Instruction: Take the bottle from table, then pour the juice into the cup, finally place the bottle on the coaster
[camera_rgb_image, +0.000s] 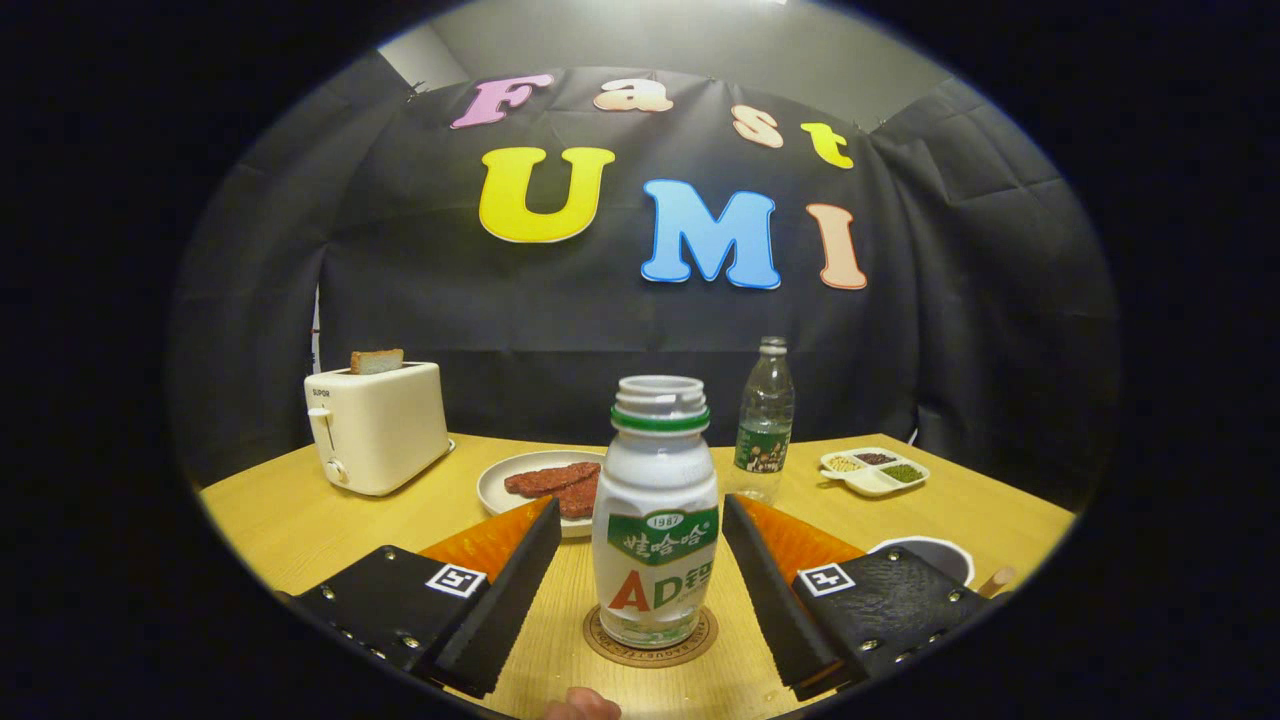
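Note:
A white uncapped bottle (655, 515) with a green neck ring and a green and red label stands upright on a round cork coaster (650, 640). It sits between my two fingers, and a gap shows on each side of it. My gripper (640, 545) is open around the bottle without touching it. A white cup (935, 555) stands to the right, partly hidden behind the right finger.
On the wooden table (300, 520) stand a cream toaster (375, 425) with a slice of bread at the far left, a plate (500, 480) with brown food behind the bottle, a clear water bottle (765, 415) and a small divided dish (875, 470) at the far right.

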